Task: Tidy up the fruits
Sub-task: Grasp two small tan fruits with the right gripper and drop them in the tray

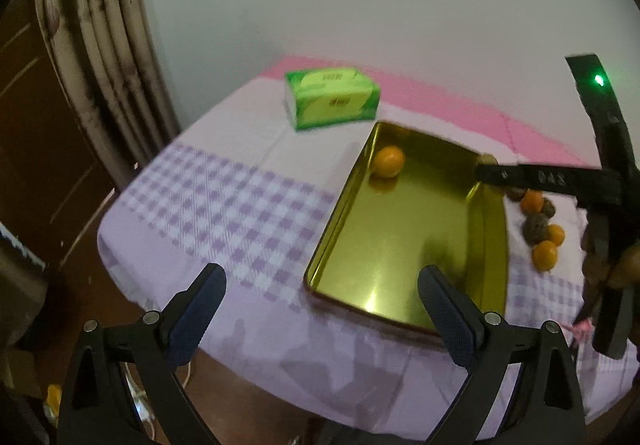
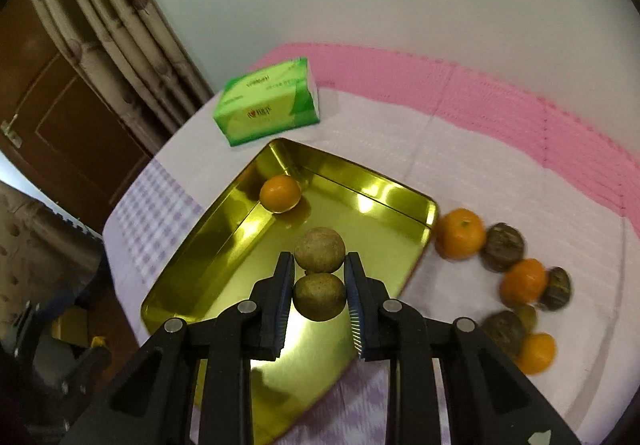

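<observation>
One brown fruit [image 2: 320, 245] is pinched in the right claw [image 2: 318, 257], right at the tips, over the middle of the tray [image 2: 400, 191]. The darker ball just below it, between the fingers, looks to me like its reflection in the gold floor, though I can't be sure. Left claw [image 1: 320, 273] is wide open and empty, hovering at the tray's 7 o'clock corner and touching nothing.

Risks:
- The tip grip on a round fruit is shallow, so any jolt could pop it out early.
- The tray floor is slick metal. Released from height, the fruit will likely roll and could hit the orange [image 2: 280, 193] sitting in the 11 o'clock corner.
- The tray sits loose on the cloth [image 2: 400, 133] with nothing bracing it, so a bump on the rim could skid it.
- The pile at the tray's 3 o'clock is packed tight – pulling the next piece may scatter its neighbours toward the tabletop edge.

Counts:
- Oranges: 4 – 1 in the tray, 3 on the cloth.
- Brown fruits: 1 held, 3 dark wrinkled ones on the cloth, and possibly a fourth, smaller, half hidden in the pile.
- Tray: 1.
- Tissue pack [image 2: 268, 105]: 1, at 12 o'clock beyond the tray.
</observation>
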